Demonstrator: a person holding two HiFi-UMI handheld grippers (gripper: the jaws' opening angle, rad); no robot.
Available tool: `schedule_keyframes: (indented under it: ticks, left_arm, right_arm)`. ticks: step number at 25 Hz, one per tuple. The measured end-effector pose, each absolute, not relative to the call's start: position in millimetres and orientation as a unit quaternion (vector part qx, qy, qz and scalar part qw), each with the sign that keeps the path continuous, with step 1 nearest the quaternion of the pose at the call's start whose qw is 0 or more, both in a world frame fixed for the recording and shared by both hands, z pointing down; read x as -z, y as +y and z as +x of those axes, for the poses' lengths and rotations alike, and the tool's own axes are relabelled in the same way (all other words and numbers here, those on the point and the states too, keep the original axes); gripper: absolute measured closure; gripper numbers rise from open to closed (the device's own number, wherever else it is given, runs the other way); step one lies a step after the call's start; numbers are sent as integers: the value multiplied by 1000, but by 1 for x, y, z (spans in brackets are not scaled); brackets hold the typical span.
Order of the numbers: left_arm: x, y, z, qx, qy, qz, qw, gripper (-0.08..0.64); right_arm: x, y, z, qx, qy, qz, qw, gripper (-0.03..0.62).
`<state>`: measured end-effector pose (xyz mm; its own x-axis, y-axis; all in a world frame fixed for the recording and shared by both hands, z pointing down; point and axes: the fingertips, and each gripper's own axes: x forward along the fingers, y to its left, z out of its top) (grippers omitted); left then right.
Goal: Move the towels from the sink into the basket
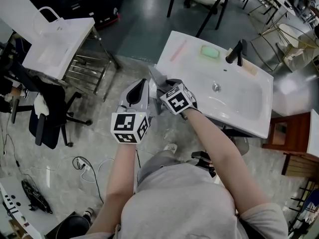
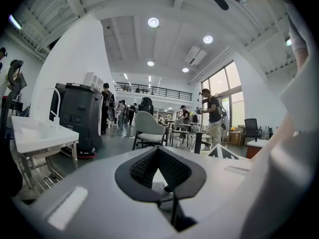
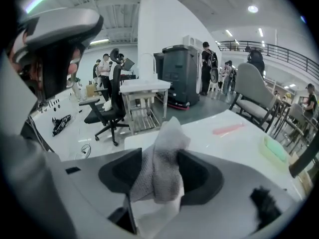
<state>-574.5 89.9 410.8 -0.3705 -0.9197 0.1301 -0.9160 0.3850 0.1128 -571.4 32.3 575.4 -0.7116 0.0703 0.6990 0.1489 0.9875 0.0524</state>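
Item: one grey towel [image 3: 160, 166], waffle-textured, standing upright in the right gripper [image 1: 163, 87]. The claw is spread wide. The cloth sits loosely in the middle of the gap, and a dark pad [image 3: 199, 172] is bare on one side and another partly bare on the other, so nothing clamps it. Location: the right gripper is at the near left edge of the white sink [image 1: 239, 101], pointing down, and the towel's free end pokes up past its tips. Sink contents as seen from the head view: the basin is bare and white with a drain [image 1: 216, 87] at its centre. A black faucet [image 1: 236, 52] is on the far ledge, a green block [image 1: 210, 51] lies beside it, and a pink strip [image 1: 178, 51] is nearer the left corner. Left gripper [image 2: 157, 151]: it is held just beside the right one, off the sink's edge and over the floor. Its jaw tips meet at the front. A small pale patch shows behind them in its own view, but I cannot tell what it is. Surroundings: a second white basin [image 1: 57, 39] on a metal frame stands well apart to the left. A black office chair [image 1: 47, 118] is next to it. People stand further back in the hall.
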Motion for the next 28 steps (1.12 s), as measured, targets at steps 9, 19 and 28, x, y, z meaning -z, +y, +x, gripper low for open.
schedule_keyframes:
  ticks: [9, 19, 28]
  left_arm:
    - [-412, 93, -576, 13, -829, 552, 86, 552]
    - [-410, 92, -572, 13, -828, 555, 84, 552]
    - [-406, 86, -565, 14, -821, 565, 82, 552]
  right_arm:
    - [-587, 31, -572, 10, -925, -55, 375, 365]
    - [-582, 28, -562, 29, -924, -49, 379, 537]
    - [-553, 29, -560, 25, -944, -40, 327, 538]
